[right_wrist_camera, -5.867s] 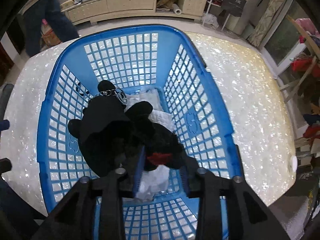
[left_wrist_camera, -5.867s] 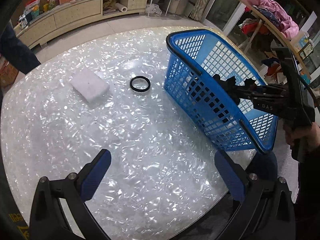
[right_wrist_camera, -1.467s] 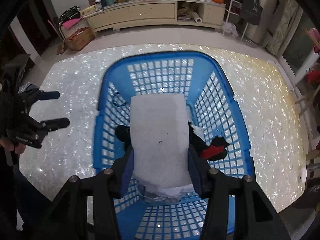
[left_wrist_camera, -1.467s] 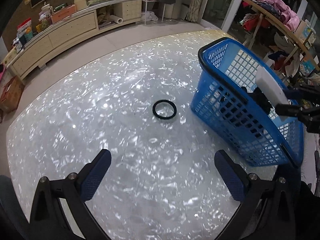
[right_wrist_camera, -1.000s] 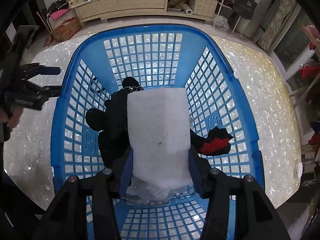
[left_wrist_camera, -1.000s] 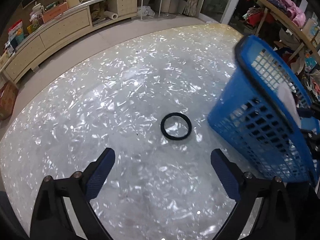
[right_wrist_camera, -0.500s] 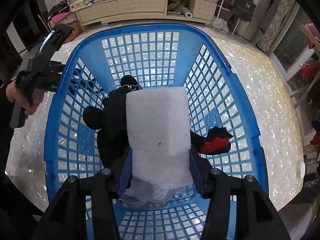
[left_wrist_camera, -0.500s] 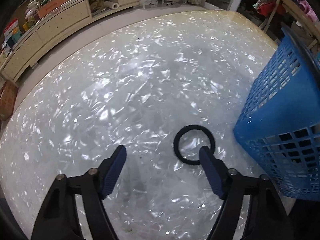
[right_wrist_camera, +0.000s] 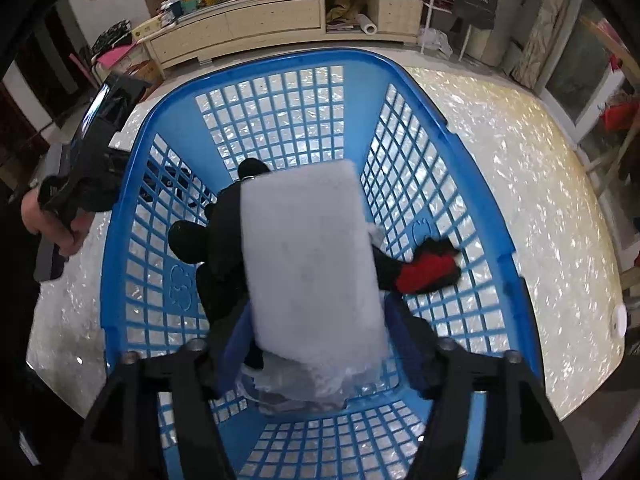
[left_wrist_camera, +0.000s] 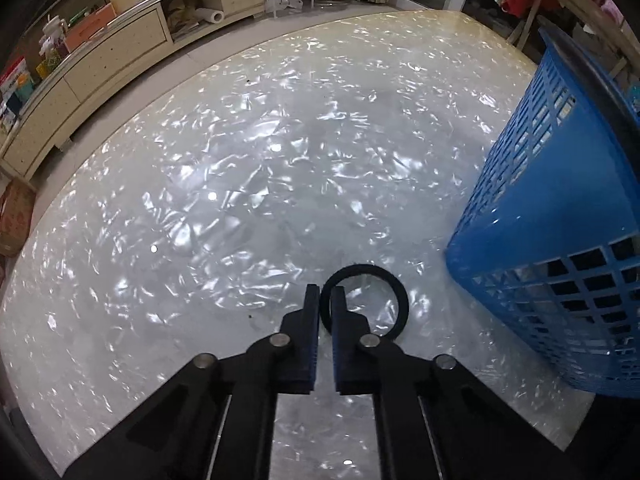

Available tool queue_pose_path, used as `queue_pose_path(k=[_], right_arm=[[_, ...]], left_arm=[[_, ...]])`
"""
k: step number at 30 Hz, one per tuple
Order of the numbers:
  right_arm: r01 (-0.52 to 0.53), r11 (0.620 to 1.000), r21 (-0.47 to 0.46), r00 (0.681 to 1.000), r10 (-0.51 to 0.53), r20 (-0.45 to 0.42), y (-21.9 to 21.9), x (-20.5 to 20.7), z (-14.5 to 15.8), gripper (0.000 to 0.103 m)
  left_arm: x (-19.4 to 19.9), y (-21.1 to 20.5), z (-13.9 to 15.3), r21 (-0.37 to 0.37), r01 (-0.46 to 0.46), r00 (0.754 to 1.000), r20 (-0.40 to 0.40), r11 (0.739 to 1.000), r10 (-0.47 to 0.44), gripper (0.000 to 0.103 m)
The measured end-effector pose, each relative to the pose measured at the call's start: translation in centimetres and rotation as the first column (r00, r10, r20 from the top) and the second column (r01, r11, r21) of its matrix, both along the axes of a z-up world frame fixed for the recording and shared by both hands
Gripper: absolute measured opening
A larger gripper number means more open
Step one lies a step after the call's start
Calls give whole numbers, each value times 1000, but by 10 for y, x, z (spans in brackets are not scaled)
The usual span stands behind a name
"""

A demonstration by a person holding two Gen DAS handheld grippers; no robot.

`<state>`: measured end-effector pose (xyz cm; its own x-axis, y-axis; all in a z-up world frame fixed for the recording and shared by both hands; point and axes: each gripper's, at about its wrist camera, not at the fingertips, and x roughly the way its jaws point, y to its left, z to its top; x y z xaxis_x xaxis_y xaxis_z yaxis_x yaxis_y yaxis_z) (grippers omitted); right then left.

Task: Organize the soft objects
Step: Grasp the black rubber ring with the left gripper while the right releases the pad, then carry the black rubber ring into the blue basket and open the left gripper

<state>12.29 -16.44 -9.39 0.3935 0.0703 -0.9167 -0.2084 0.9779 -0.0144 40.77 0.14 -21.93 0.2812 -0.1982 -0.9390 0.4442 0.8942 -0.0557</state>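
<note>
L claw (left_wrist_camera: 325, 300) was pinched nearly together on the near-left arc of the black ring (left_wrist_camera: 364, 300), one finger outside the loop, the other inside it. Ring lay flat on the shimmery surface (left_wrist_camera: 240, 184), bulk of it just fwd and right of the tips, so no real long axis; its opening faced straight up. Blue basket (left_wrist_camera: 560, 248) stood further right of that claw, near but apart from the ring.

R claw (right_wrist_camera: 316, 344) was over the basket (right_wrist_camera: 120, 280) interior w/ the white foam block (right_wrist_camera: 312, 256) between its fingers. Fingers looked to be spreading, and the block was a bit blurred, so whether the grip was on or off, I couldn't tell. Block's long axis ran straight away from the claw, far end tipped slightly left, sitting above the black plush toy (right_wrist_camera: 216, 248).

Risks, as I judged them: the ring's thin band could slip out of such a shallow bite on lift, esp. if it's stretchy. Block might land on the plush, tilt and settle crooked.
</note>
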Motion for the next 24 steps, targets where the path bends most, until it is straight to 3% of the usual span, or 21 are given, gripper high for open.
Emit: queue_pose_path(k=[6,12,24], right_arm=[[17,1000,11,1000,-17,15,-7,-14,11,89],[34,999,17,999,-34,36,-18,-29,20,102],[92,996,-12,992,-91,89,-28,-64,39,103]], left_arm=[[-10,1,1,-48,-36,999,-31,998,35,3],[-40,5,29,-64,-39,999,1,997,39,3],[-110,6,128,-104,-21,991,130,994,34,3]])
